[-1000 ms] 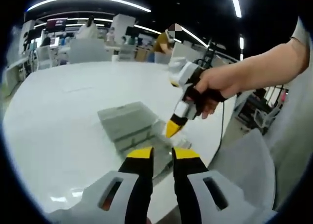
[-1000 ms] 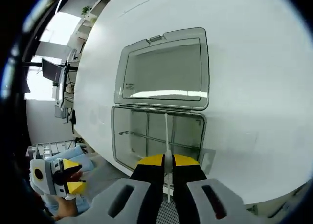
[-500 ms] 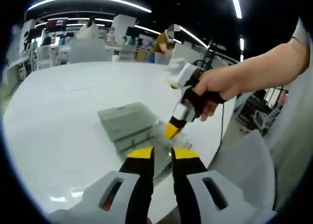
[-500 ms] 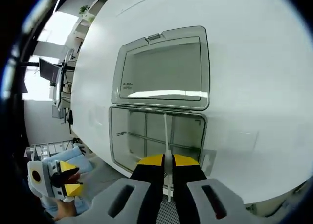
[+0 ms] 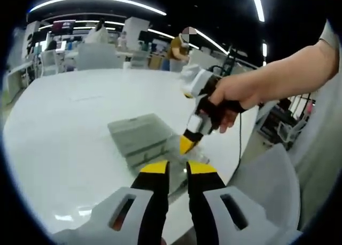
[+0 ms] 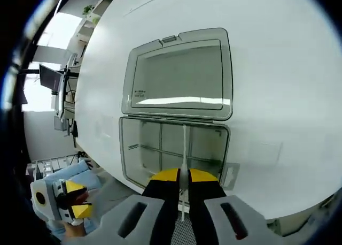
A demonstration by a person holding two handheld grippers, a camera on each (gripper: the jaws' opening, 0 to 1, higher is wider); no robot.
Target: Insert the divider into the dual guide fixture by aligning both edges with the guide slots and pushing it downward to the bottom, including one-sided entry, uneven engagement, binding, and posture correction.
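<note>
Gripping divider (image 6: pixel 184 148), right tool (image 6: pixel 178 175) over box (image 6: pixel 173 148)

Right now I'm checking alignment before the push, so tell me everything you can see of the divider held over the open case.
The divider is a thin, pale strip, seemingly plastic, seen edge-on in the right gripper view. Its near end is pinched between the yellow tips of the right tool. It runs straight away from the jaws across the clear compartment case, roughly parallel to its short walls. How deep it sits in the slots I cannot tell.
</note>
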